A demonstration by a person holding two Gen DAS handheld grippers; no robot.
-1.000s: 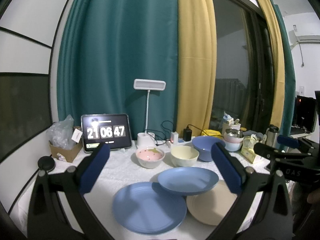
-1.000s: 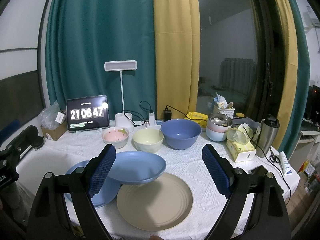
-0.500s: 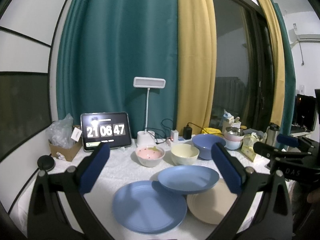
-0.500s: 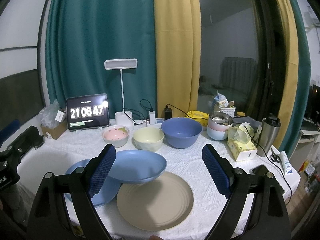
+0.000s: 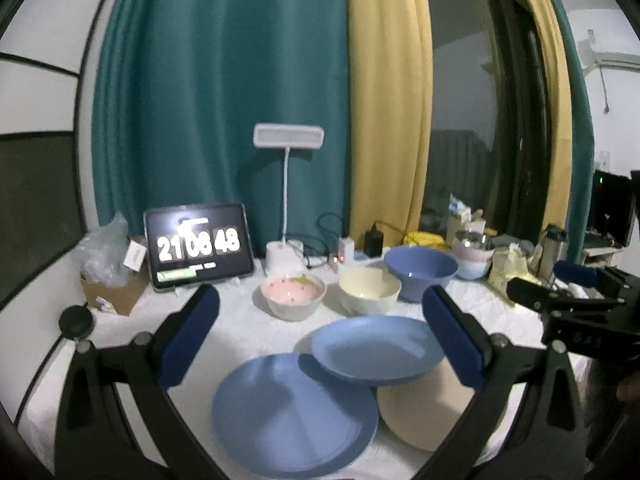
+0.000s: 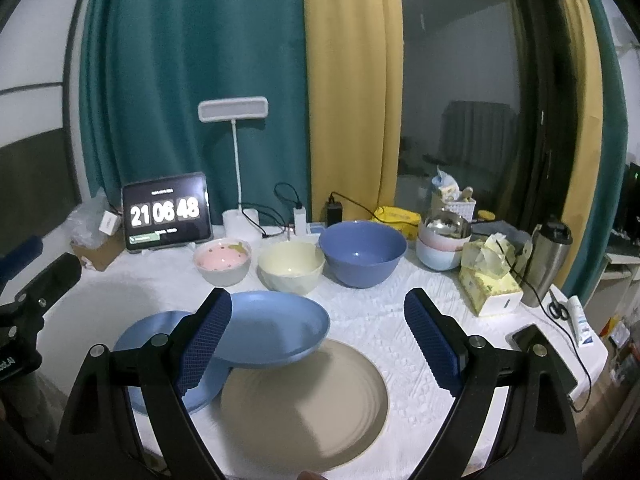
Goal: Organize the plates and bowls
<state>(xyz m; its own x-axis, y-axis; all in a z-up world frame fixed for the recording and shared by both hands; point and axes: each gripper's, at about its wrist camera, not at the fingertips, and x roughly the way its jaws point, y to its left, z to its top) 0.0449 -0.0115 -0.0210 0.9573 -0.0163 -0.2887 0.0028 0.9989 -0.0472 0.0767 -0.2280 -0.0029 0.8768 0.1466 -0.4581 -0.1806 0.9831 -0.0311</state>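
Observation:
Three plates lie at the table's front: a large blue plate (image 5: 294, 414) on the left, a cream plate (image 6: 304, 400) on the right, and a smaller blue plate (image 5: 376, 348) resting tilted across both. Behind them stand a pink bowl (image 5: 293, 294), a cream bowl (image 5: 369, 290) and a big blue bowl (image 5: 420, 270). My left gripper (image 5: 320, 336) is open and empty above the plates. My right gripper (image 6: 318, 340) is open and empty above the cream plate and the tilted blue plate (image 6: 272, 328).
A tablet clock (image 5: 198, 246) and a white desk lamp (image 5: 286, 196) stand at the back. Stacked bowls (image 6: 442, 240), a tissue box (image 6: 490, 284), a steel flask (image 6: 548, 262) and a phone (image 6: 534, 338) crowd the right side. A cardboard box (image 5: 110, 294) sits back left.
Both grippers stay open and hold nearly still, drifting very slightly. The plates and bowls have not moved. The clock has ticked from 47 to 48.

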